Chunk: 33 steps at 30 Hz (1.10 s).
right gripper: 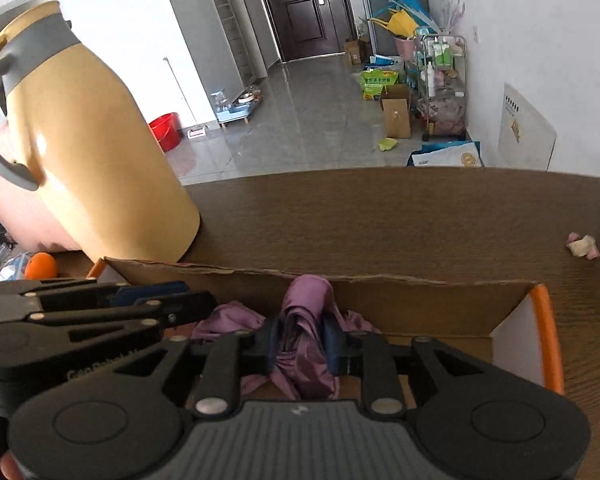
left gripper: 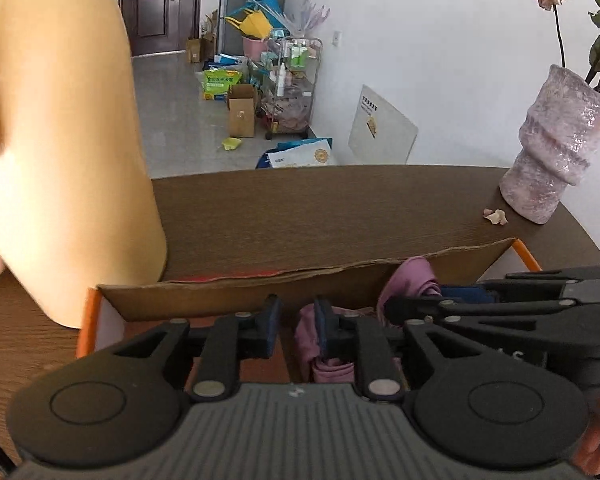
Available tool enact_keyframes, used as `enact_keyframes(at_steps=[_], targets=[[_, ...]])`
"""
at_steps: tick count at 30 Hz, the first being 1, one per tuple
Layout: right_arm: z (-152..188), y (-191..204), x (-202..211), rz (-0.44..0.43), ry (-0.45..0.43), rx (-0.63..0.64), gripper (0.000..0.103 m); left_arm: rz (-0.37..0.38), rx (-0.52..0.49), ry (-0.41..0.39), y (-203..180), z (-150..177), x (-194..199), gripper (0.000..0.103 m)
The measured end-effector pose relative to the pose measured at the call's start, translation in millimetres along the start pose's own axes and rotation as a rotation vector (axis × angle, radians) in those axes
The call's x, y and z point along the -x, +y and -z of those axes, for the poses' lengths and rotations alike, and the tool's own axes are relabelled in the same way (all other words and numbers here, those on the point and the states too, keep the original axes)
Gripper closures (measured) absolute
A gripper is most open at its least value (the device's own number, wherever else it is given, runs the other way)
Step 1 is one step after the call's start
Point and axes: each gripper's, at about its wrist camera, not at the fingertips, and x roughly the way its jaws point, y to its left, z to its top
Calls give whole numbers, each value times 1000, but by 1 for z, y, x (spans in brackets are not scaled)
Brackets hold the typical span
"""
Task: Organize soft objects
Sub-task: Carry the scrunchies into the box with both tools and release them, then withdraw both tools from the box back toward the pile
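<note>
- The left gripper [left gripper: 296,330] tilts down into a cardboard box [left gripper: 260,296], its jaws a narrow gap apart. Purple cloth [left gripper: 324,348] lies just beside the right pad, with bare box floor showing between the pads, so nothing seems pinched.
- The right gripper [right gripper: 300,344] sits just right of it at the same downward tilt. A bunched fold of that purple cloth [right gripper: 304,332] stands between its pads, which touch it on both sides; whether they press or merely rest I cannot tell.
- The box's torn far wall [right gripper: 340,284] rises just beyond both tools, with orange edging at its corners.
- Beyond the box the brown table [left gripper: 340,208] is bare to its far edge.
- A yellow jug [right gripper: 100,152] stands at the far left, a pink vase [left gripper: 556,148] at the far right.
</note>
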Motion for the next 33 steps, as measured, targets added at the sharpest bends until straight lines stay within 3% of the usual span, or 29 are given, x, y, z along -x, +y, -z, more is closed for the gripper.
enact_keyframes(at_steps=[3, 7, 10, 17, 22, 29, 33], targets=[[-4, 3, 27, 24, -37, 25, 63, -22, -13, -37, -4, -3, 25, 63], [-4, 5, 87, 69, -100, 54, 58, -64, -21, -91, -5, -5, 79, 35], [2, 8, 141, 118, -166, 81, 46, -120, -27, -159, -5, -1, 130, 29], [38, 24, 250, 160, -318, 113, 43, -183, -33, -323, -15, 19, 239, 21], [66, 47, 305, 165, -417, 155, 35, -196, -50, -414, -30, 44, 297, 15], [135, 74, 337, 183, -584, 205, 31, -287, -78, -568, -58, 123, 328, 10], [199, 80, 346, 144, -638, 225, 22, -325, -5, -645, -57, 190, 335, 4]])
